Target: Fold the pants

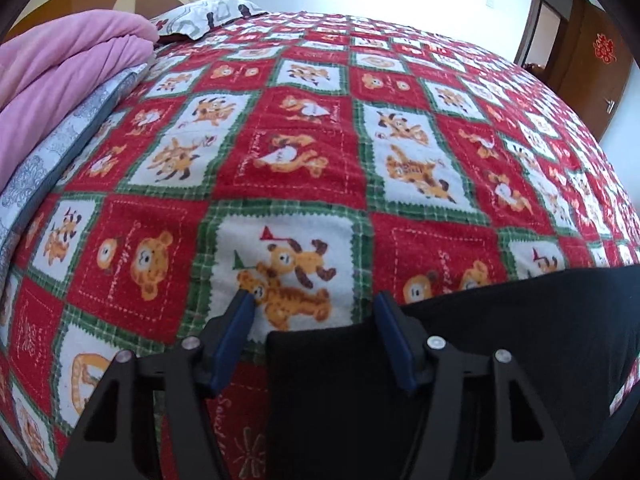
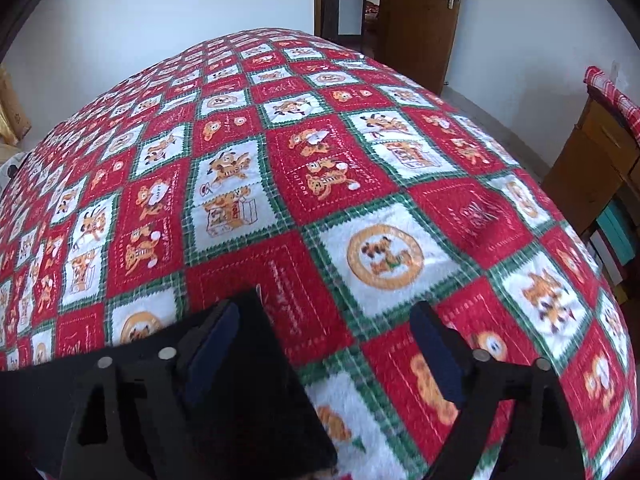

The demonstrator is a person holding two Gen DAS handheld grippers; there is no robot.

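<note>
Black pants (image 1: 500, 320) lie flat on the red, white and green patchwork blanket (image 1: 304, 152), at the lower right of the left wrist view. My left gripper (image 1: 314, 300) is open, its blue pads (image 1: 234, 340) on either side of the pants' left corner edge. In the right wrist view the pants (image 2: 256, 380) fill the lower left, one corner pointing up. My right gripper (image 2: 324, 314) is open, its left pad (image 2: 212, 352) over the black cloth and its right pad (image 2: 436, 356) over the blanket (image 2: 360, 184).
A folded pink quilt (image 1: 64, 80) and a patterned pillow (image 1: 204, 16) lie at the bed's far left. A wooden door (image 2: 420, 12) stands beyond the bed. A wooden cabinet with a red plaid cloth (image 2: 600, 136) stands on the right.
</note>
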